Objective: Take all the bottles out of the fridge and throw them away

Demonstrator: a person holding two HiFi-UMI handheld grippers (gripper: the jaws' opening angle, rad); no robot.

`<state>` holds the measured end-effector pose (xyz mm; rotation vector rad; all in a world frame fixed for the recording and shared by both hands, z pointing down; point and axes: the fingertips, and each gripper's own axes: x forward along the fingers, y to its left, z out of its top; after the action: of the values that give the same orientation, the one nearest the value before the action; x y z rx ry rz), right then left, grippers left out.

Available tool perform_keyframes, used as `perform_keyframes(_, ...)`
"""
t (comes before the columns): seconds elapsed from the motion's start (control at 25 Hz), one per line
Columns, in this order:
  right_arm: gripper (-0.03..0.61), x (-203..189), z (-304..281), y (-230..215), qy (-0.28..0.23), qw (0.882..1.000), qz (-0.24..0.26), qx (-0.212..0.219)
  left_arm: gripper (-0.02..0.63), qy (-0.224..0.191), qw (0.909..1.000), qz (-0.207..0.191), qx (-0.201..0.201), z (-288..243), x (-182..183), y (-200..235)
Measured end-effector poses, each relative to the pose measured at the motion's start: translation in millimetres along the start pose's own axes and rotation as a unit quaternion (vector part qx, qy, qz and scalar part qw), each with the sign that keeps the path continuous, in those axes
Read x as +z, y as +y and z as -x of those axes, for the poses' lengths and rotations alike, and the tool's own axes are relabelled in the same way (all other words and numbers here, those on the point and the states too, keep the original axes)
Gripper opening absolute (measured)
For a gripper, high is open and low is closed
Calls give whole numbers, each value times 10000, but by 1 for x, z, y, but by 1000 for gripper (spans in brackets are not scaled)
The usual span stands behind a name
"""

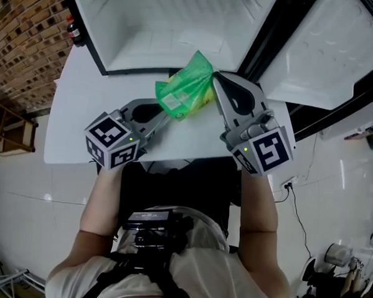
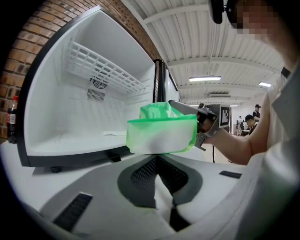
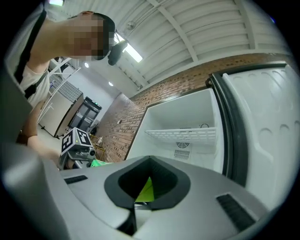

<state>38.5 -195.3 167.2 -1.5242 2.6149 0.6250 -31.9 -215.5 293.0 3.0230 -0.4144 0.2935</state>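
Both grippers hold a green plastic bag (image 1: 184, 89) above the white table, just in front of the open fridge (image 1: 180, 26). My left gripper (image 1: 168, 110) is shut on the bag's lower left edge. My right gripper (image 1: 215, 77) is shut on its upper right edge. In the left gripper view the bag (image 2: 161, 133) stands right at the closed tips of the left gripper (image 2: 157, 157). In the right gripper view only a green sliver of the bag (image 3: 146, 191) shows through the right gripper (image 3: 149, 161). The fridge interior (image 2: 70, 117) shows no bottles. A dark bottle (image 1: 72, 31) with a red cap stands outside, left of the fridge.
The fridge door (image 1: 329, 53) swings open to the right. The white table (image 1: 75, 127) bears the fridge, and its front edge is close to the person's body. A brick wall (image 1: 24, 31) rises at the left. A cable and socket (image 1: 289, 185) lie on the tiled floor at the right.
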Motion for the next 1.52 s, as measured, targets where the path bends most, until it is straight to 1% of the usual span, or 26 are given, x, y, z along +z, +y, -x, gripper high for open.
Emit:
perform_keyframes(0.2, 2, 3, 39, -10, -51, 9997, -87, -199, 14, 55, 9994, -45, -352, -23, 1, -28)
perform_keyframes(0.4, 2, 7, 87, -27, -25, 9990, 33, -447, 14, 80, 9961, -112, -872, -55, 5, -67)
perform_keyframes(0.6, 2, 2, 142, -54, 52, 9963, 25, -855, 14, 65, 9907, -191, -1347, -89, 10, -103)
perform_keyframes(0.8, 2, 5, 206, -80, 95, 9917, 32, -1281, 14, 96, 9835, -302, -1781, -120, 16, -145)
perform_keyframes(1.04, 2, 6, 267, -96, 325, 9841, 280, -1725, 15, 71, 9749, -393, -2189, -152, 25, -180)
perform_keyframes(1.12, 2, 3, 284, -95, 417, 9822, 279, -1812, 15, 37, 9707, -412, -2366, -159, 27, -197)
perform_keyframes(1.24, 2, -12, 315, -93, 823, 9776, 123, -1931, 15, -2, 9618, -571, -2676, -169, 27, -233)
perform_keyframes(1.32, 2, -9, 340, -99, 776, 9733, 162, -2156, 15, -58, 9540, -753, -2900, -175, 27, -259)
perform_keyframes(1.44, 2, -4, 380, -104, 707, 9659, 138, -2488, 15, -117, 9416, -816, -3265, -183, 27, -295)
perform_keyframes(1.52, 2, -7, 402, -104, 828, 9615, 163, -2616, 15, -120, 9376, -844, -3372, -188, 24, -312)
